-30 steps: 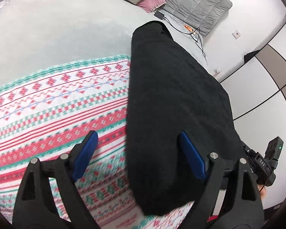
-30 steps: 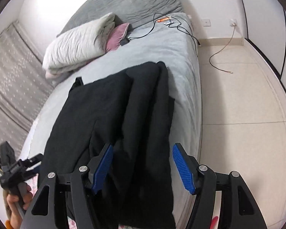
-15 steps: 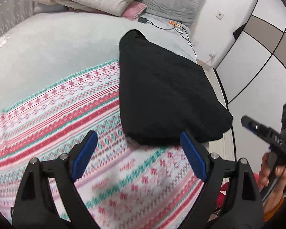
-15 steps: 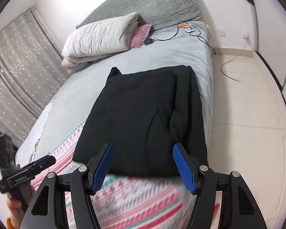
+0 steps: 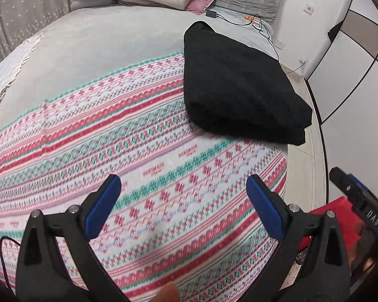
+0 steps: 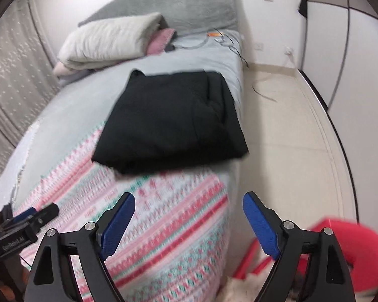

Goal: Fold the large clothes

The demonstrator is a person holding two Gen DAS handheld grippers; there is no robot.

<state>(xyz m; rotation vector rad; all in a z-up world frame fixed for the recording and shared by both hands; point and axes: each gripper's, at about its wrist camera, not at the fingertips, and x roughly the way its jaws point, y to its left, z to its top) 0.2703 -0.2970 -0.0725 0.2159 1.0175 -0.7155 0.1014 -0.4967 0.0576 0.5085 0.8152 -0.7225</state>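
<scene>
A folded black garment (image 5: 237,85) lies on the bed near its right edge, partly on a patterned red, white and teal blanket (image 5: 128,146). It also shows in the right wrist view (image 6: 174,120), above the blanket (image 6: 163,221). My left gripper (image 5: 184,206) is open and empty, above the blanket and well short of the garment. My right gripper (image 6: 189,221) is open and empty, over the blanket's near corner. The right gripper (image 5: 355,201) also shows at the right edge of the left wrist view, and the left gripper (image 6: 27,224) at the left edge of the right wrist view.
Pillows (image 6: 113,42) and a grey headboard (image 6: 179,7) are at the far end of the bed. A charger and cables (image 5: 239,20) lie near them. Tiled floor (image 6: 289,130) and wardrobe doors (image 6: 340,37) are to the right. A red object (image 6: 347,249) is on the floor nearby.
Both grippers have pulled back from the black garment toward the foot of the bed. The garment now lies folded shorter, and more of the patterned blanket shows.
</scene>
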